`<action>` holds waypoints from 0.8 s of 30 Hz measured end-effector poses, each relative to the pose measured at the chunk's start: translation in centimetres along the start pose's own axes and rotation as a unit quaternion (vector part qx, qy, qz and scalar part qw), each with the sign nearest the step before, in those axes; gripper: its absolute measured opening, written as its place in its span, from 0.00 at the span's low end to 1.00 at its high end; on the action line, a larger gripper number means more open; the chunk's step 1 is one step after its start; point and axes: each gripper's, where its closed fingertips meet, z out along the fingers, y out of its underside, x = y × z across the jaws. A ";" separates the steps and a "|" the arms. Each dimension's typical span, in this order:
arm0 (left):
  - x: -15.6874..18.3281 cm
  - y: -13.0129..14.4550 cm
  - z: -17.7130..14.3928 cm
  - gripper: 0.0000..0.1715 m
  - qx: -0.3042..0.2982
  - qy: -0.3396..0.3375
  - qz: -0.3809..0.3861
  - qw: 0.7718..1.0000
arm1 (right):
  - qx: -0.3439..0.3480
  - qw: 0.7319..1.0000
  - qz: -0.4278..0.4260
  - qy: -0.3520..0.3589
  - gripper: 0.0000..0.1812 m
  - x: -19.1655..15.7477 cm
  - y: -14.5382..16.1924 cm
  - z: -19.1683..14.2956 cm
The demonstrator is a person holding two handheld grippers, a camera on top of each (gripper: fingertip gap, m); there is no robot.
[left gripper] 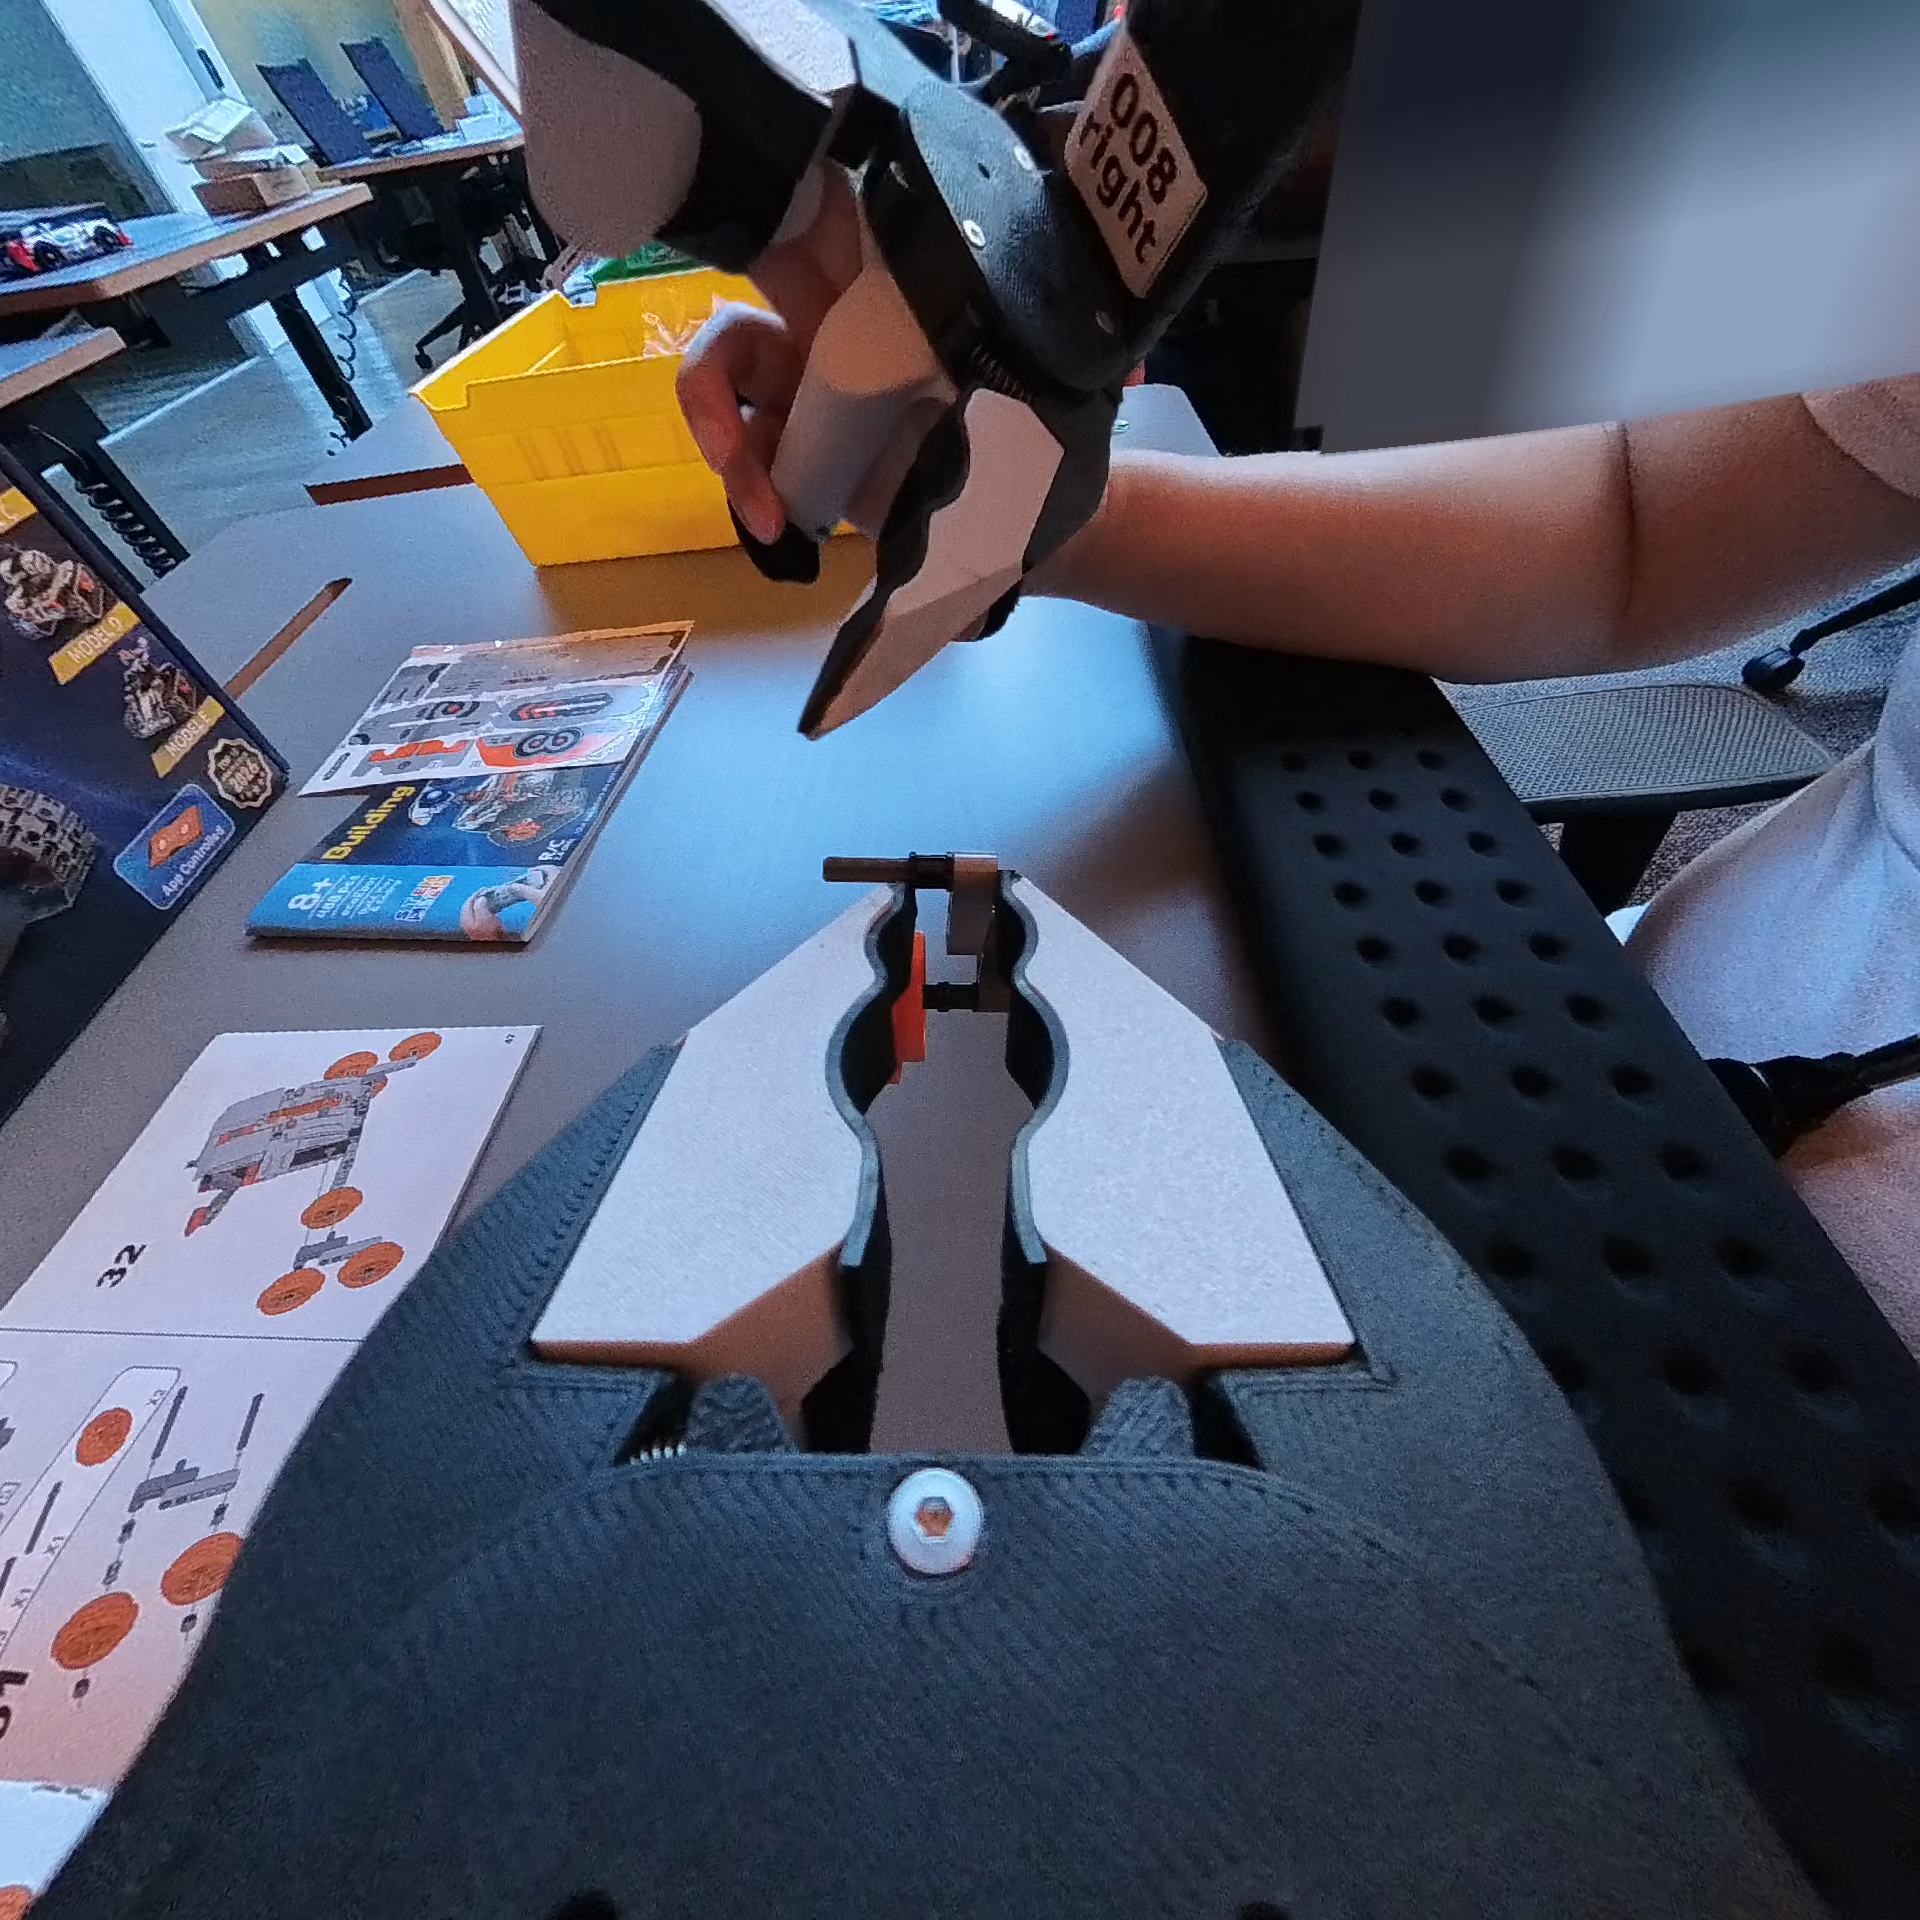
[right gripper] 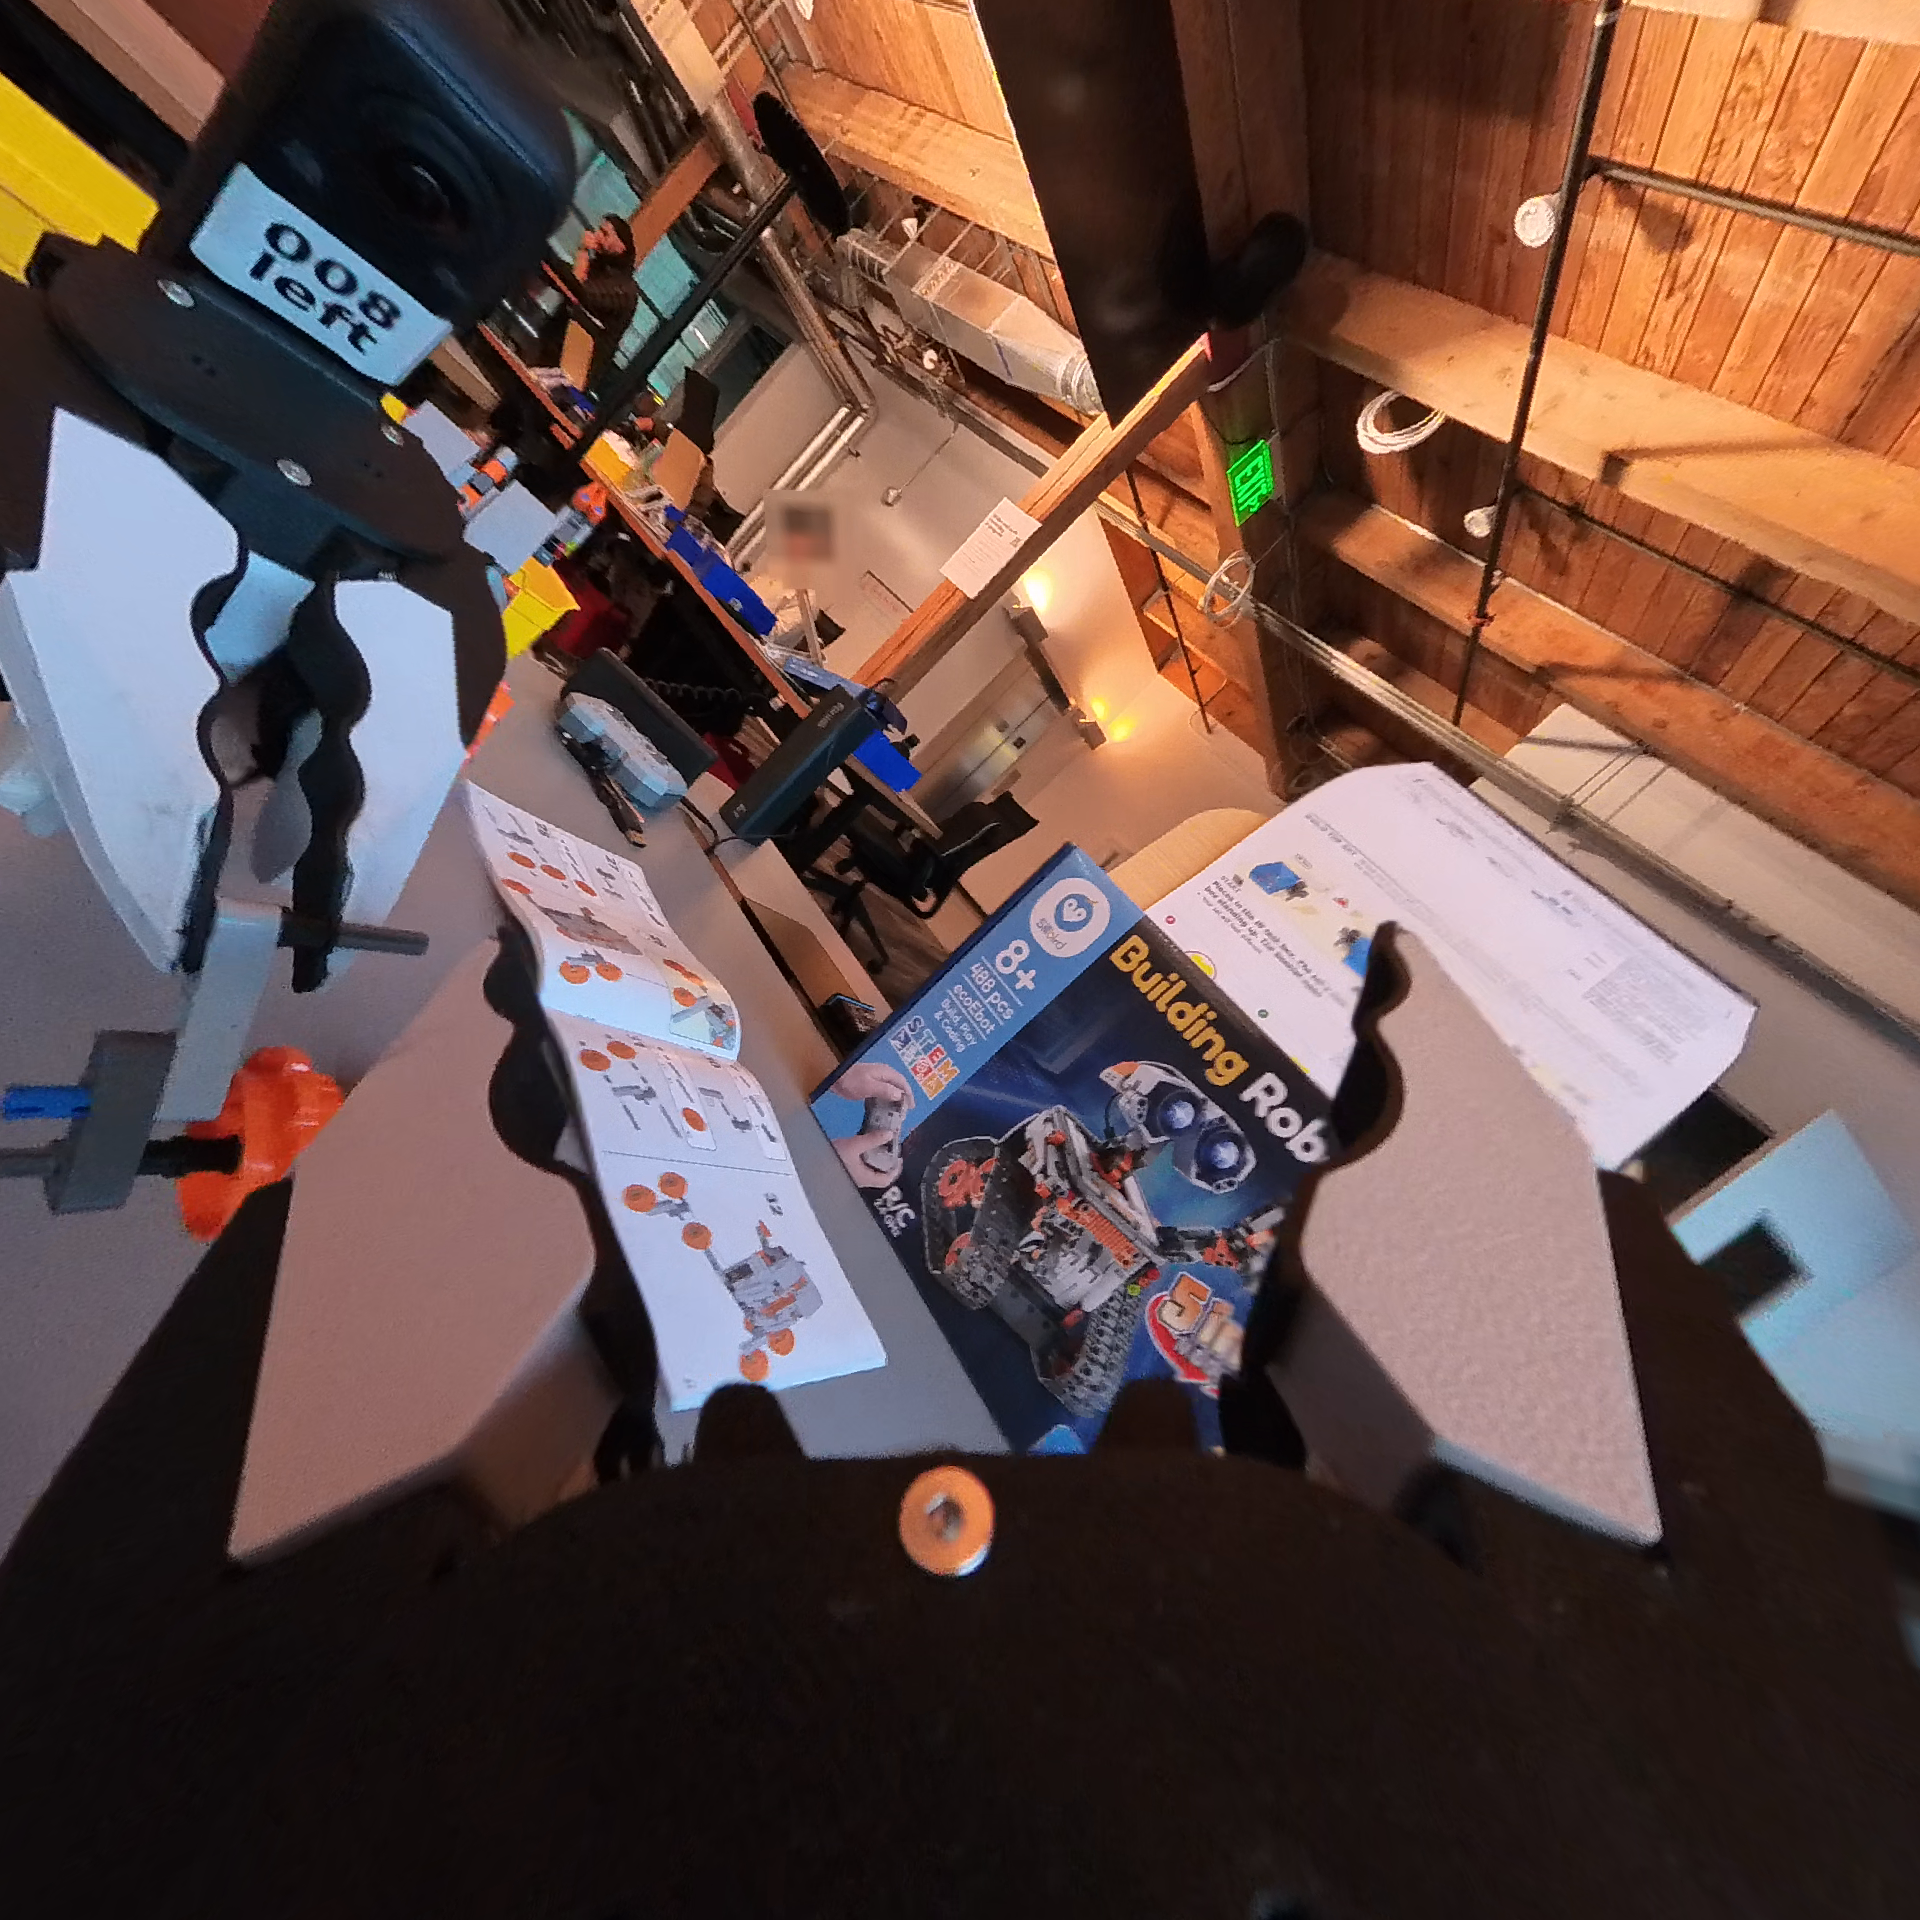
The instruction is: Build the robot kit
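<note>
My left gripper (left gripper: 954, 904) is shut on a small building-block assembly (left gripper: 971, 914): a grey beam, dark axles and an orange gear (left gripper: 909, 997). It holds the assembly above the dark table (left gripper: 727, 831). In the right wrist view the left gripper (right gripper: 255, 966) shows at the left, with the grey beam (right gripper: 114, 1132), the orange gear (right gripper: 260, 1132) and a blue pin (right gripper: 42, 1099) hanging from it. My right gripper (right gripper: 951, 956) is open wide and empty. It shows in the left wrist view (left gripper: 842, 707), held in a hand, above and beyond the assembly and apart from it.
An open instruction booklet (left gripper: 281, 1174) (right gripper: 707, 1195) lies on the table at the left. A closed manual (left gripper: 447, 852) carries a sticker sheet (left gripper: 520, 707). The kit's blue box (right gripper: 1091, 1143), a yellow bin (left gripper: 582, 436), a printed sheet (right gripper: 1475, 935) and a black perforated chair part (left gripper: 1507, 1039) surround the area.
</note>
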 end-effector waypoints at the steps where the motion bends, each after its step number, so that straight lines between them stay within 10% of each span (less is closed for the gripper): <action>1: 0.0 0.0 0.0 0.08 0.000 0.000 0.000 1.000 | 0.002 1.000 0.025 -0.011 0.83 -0.2 0.1 0.0; 10: 0.3 0.2 0.1 0.08 -0.004 0.007 0.002 1.000 | 0.132 0.919 0.360 -0.092 0.75 1.6 -2.5 -1.0; 12: 0.3 0.3 0.2 0.08 -0.007 0.008 0.002 1.000 | 0.213 0.828 0.501 -0.133 0.75 3.2 -4.1 -1.9; 15: 0.4 0.4 0.3 0.08 -0.010 0.010 0.001 1.000 | 0.364 0.583 0.693 -0.219 0.75 7.3 -5.2 -5.0; 17: 0.4 0.4 0.4 0.08 -0.011 0.011 0.001 1.000 | 0.439 0.480 0.728 -0.215 0.74 9.8 -3.9 -6.9; 20: 0.5 0.6 0.4 0.08 -0.014 0.012 0.002 1.000 | 0.495 0.387 0.751 -0.205 0.74 11.8 -2.1 -8.4; 24: 0.5 0.6 0.5 0.08 -0.015 0.014 0.001 1.000 | 0.512 0.350 0.743 -0.251 0.73 11.7 -2.8 -9.3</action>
